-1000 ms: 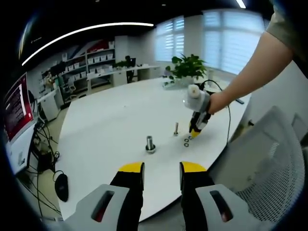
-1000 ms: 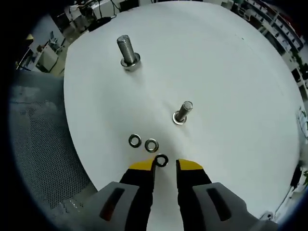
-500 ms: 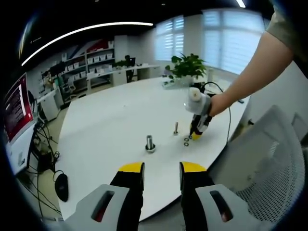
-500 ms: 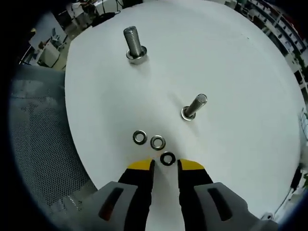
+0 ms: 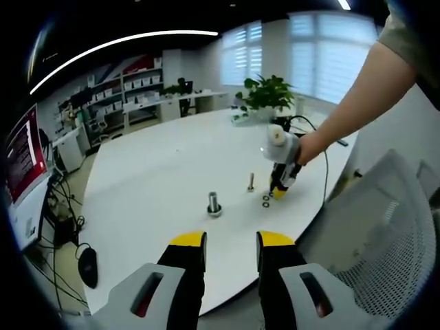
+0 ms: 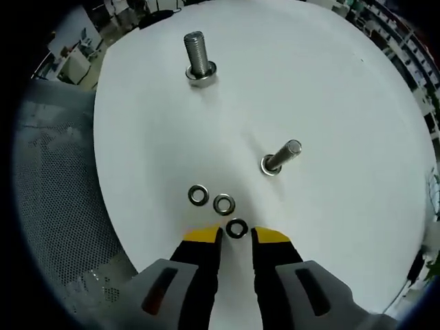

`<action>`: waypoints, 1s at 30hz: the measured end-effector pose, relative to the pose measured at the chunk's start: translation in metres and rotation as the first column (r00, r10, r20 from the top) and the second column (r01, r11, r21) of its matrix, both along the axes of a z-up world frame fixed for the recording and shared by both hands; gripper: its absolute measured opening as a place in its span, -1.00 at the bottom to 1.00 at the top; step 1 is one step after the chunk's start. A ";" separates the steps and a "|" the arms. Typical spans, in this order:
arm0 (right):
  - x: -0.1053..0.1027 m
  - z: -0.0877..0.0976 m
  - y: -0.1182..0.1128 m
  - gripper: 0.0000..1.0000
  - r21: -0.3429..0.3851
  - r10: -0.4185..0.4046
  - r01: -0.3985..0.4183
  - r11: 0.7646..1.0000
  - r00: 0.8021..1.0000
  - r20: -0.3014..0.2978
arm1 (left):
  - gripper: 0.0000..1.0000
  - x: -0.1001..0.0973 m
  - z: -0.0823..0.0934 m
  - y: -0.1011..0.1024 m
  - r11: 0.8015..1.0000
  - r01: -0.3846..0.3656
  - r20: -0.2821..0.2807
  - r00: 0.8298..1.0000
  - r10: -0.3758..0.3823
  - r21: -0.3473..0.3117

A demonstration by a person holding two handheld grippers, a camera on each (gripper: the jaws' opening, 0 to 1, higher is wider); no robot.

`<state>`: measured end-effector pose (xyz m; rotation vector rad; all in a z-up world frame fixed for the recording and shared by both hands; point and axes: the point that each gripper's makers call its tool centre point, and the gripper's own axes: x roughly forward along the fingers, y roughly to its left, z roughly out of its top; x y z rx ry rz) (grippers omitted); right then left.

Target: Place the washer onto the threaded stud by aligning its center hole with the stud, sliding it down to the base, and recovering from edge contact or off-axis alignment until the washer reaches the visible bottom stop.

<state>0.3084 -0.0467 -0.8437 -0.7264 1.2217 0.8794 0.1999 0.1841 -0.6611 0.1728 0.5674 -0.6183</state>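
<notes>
Right tool (image 6: 236, 236) hangs with its jaws parted just above the nearest washer (image 6: 237, 227), gripping nothing. We see that washer flat on the white bench (image 6: 344, 103), with two more washers (image 6: 223, 204) beside it. Past it stands the thin threaded stud (image 6: 280, 157), bare; farther off, a thicker stud (image 6: 198, 58). We judge grasping, aligning and seating all remain. Left tool (image 5: 231, 241) waits open and empty, well back.

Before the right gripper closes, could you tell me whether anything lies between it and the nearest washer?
Nothing visible does. The nearest washer lies flat on the white table just ahead of the right gripper, between its open yellow tips. The two other washers lie beyond it.
</notes>
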 end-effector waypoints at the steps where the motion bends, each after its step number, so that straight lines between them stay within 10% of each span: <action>1: -0.001 0.001 0.001 -0.60 0.000 0.004 -0.004 1.000 1.000 0.002 | -0.46 0.000 0.000 0.000 1.000 -0.001 0.000 1.000 0.001 0.000; 17: 0.002 -0.001 0.003 -0.70 -0.090 -0.001 -0.004 0.996 0.998 -0.057 | -0.47 -0.001 -0.001 0.000 1.000 0.000 -0.004 1.000 0.000 0.005; 30: 0.000 0.001 0.003 -0.71 -0.085 -0.076 0.077 0.993 0.997 0.021 | -0.47 0.000 -0.001 0.001 1.000 -0.004 -0.002 1.000 0.004 0.003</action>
